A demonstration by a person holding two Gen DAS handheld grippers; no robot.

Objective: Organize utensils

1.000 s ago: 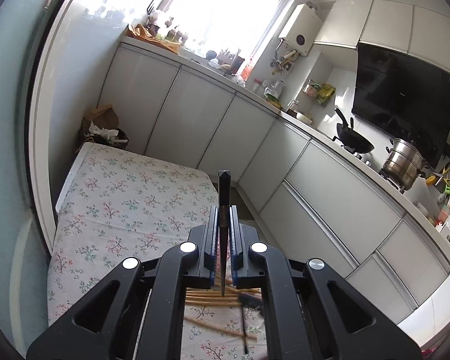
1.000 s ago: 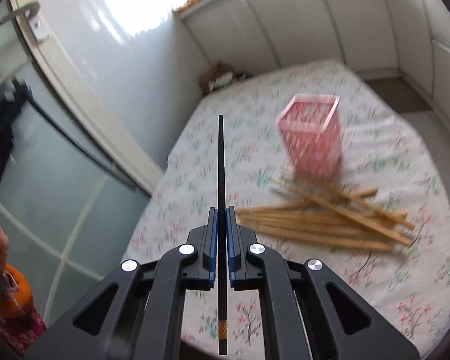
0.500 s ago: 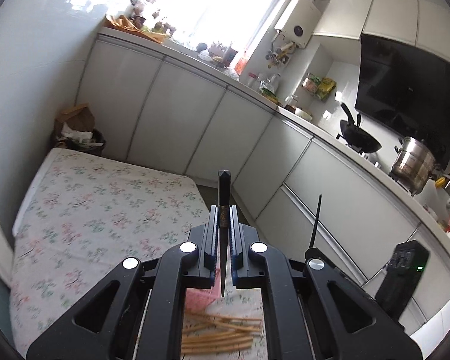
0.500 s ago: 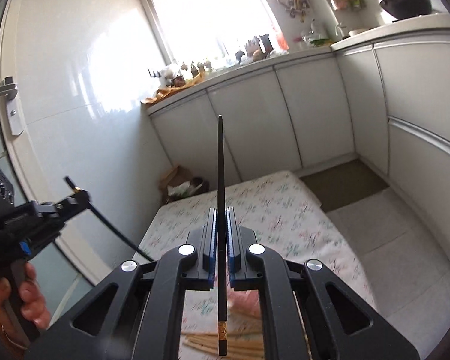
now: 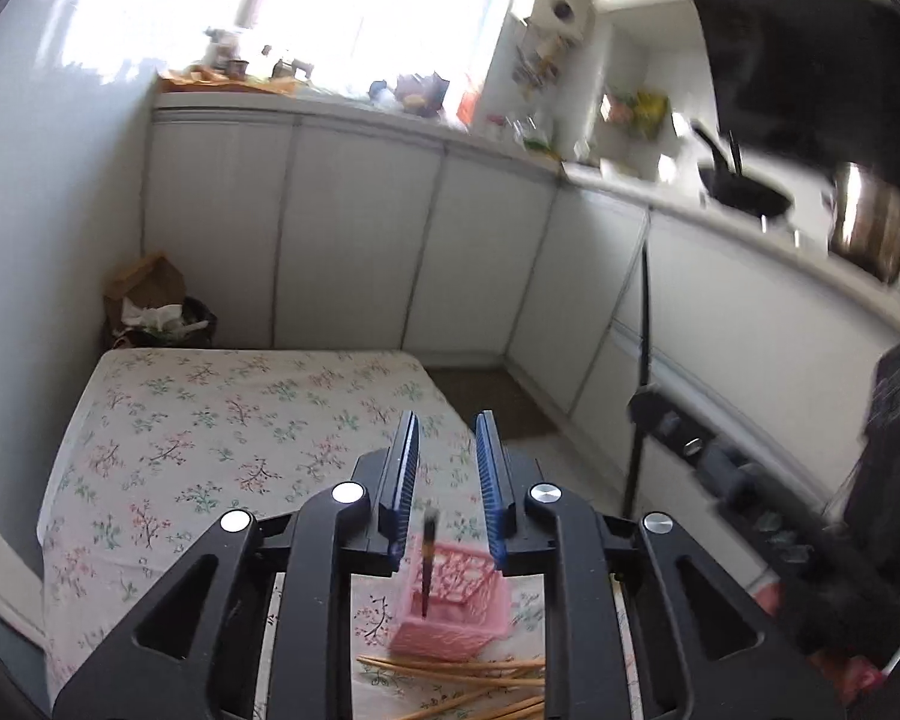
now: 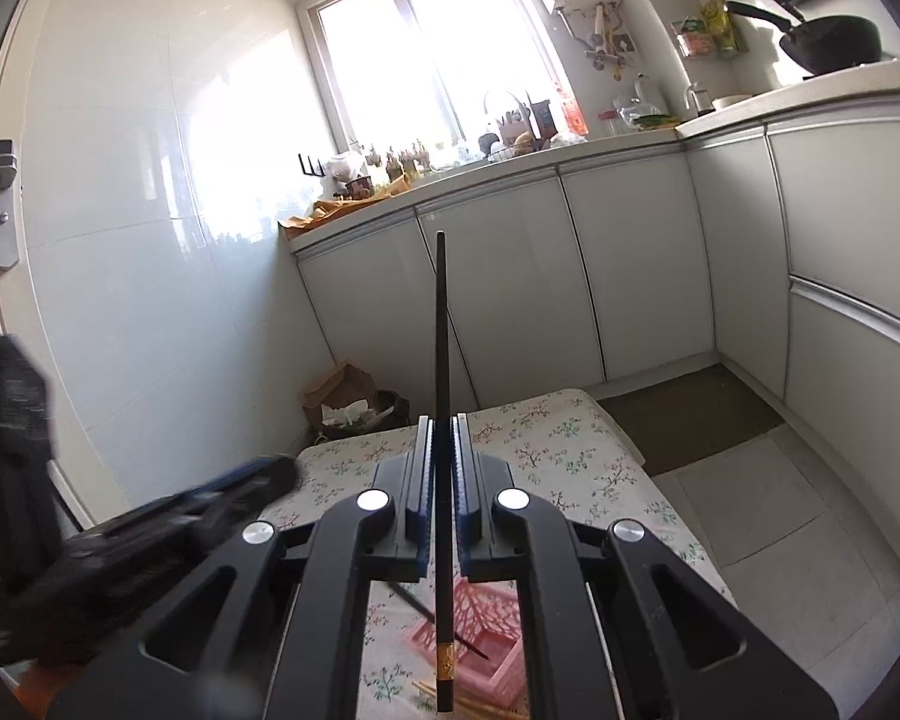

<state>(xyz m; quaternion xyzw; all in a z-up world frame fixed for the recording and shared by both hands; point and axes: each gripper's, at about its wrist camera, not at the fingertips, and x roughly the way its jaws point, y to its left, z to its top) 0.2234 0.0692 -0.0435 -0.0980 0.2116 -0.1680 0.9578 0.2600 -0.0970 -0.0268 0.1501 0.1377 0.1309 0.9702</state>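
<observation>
The left gripper (image 5: 447,480) has just been opening; its blue pads stand apart with nothing pressed between them, and the black chopstick (image 5: 427,564) it carried is below them, tip down inside the pink basket (image 5: 450,606), leaning rather than upright. The right gripper (image 6: 442,480) is clenched on a second black chopstick (image 6: 441,420), which runs straight up between its pads, gold-banded end hanging low over the basket. The basket sits on the floral cloth of the table (image 5: 210,420), toward its near edge, with the loose bamboo chopsticks (image 5: 468,675) lying just beside it on the near side. The step in hand looks to be the second drop, so the right hand would do well to bring the stick's lower end squarely over the basket's open mouth, clear of the lattice wall and of the chopstick already leaning inside, before the pads let go. A release from low down should keep it from bouncing out or tipping the light basket. The left gripper should draw aside first, as the two tools are close together.
</observation>
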